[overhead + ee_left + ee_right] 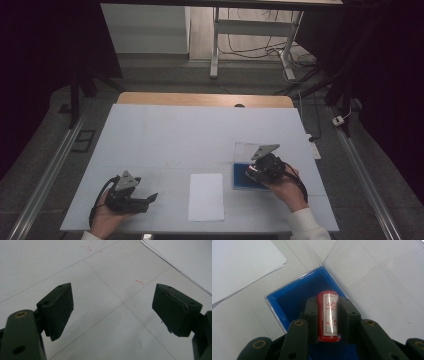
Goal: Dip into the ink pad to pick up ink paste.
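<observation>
A red cylindrical stamp [329,315] with a white label bearing red characters is pinched between the jaws of my right gripper [328,306], which is shut on it. It hangs over the open blue box [284,302], whose clear lid [372,270] lies flat beside it. In the high view the right gripper [256,172] sits above that blue box [240,181] at the table's right. My left gripper [150,198] rests open near the front left edge; its pads [58,307] stand wide apart over bare table. A white paper sheet [206,196] lies between the two grippers.
The white table cover [175,135] has faint seams and small red marks [139,281]. A corner of the paper [185,260] lies to the upper right of the left gripper. Desk legs and cables [260,50] stand on the floor beyond the table.
</observation>
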Demonstrator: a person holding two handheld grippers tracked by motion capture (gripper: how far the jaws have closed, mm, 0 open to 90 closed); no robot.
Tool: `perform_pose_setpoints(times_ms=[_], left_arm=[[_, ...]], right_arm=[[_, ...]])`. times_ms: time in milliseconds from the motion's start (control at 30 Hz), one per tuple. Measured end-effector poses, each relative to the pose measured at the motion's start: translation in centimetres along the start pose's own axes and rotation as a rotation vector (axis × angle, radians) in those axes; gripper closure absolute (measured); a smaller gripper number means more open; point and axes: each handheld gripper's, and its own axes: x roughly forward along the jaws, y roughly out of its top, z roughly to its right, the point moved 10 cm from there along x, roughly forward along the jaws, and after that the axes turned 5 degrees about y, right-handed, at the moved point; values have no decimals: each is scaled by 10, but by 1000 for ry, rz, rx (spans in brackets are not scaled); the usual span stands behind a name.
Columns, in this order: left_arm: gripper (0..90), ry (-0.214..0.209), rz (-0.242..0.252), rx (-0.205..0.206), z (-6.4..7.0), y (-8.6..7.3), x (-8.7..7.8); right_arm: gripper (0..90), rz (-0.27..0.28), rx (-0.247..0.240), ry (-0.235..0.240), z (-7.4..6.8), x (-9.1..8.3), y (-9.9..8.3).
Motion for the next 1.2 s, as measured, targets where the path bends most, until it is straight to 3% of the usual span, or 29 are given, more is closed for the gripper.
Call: perform_pose_setpoints(times_ms=[367, 700, 900, 1000, 1200], left_arm=[[179, -1, 1, 0, 0, 0, 0], [179, 3, -1, -6, -3, -1, 1], [179, 6, -2, -4, -3, -1, 1], [179, 6, -1, -3, -3, 0, 1], [179, 4, -2, -2, -4, -1, 1]], right_arm=[[707, 3, -6, 1, 0, 0, 0], [701, 57, 3, 17, 3, -9, 2], [701, 165, 70, 22, 11, -28, 7], [701, 185, 71, 51, 11, -33, 6], [701, 208, 66, 52, 13, -39, 5]])
